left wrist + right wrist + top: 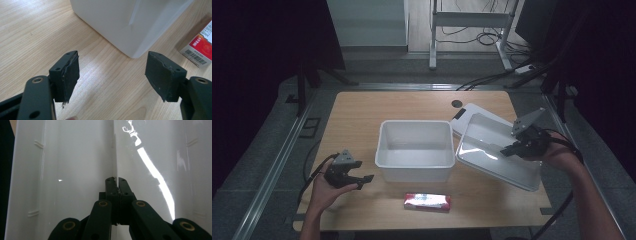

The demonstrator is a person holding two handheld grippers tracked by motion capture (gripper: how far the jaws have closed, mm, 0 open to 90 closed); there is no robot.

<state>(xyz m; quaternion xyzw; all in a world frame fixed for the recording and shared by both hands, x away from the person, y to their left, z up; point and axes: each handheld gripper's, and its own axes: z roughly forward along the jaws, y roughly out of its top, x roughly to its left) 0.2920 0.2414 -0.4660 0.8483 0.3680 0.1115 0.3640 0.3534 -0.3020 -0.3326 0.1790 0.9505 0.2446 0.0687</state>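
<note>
1. High view: the right tongs [508, 149] pinch the rim of a clear lidded-style plastic tray [497, 152], held tilted above the wooden counter [357, 115], just right of the white bin [415, 150], its left edge at the bin's right rim. The left tongs [364, 181] hover spread near the bin's front left corner. A red-and-white packet [427, 202] lies in front of the bin.
2. Left gripper view: the left tongs [112, 75] stand wide apart, nothing between them; the bin's corner [132, 27] is ahead and the packet [200, 47] at right.
3. Right gripper view: the right tongs [116, 183] are pressed together on the tray's [75, 170] thin wall.
</note>
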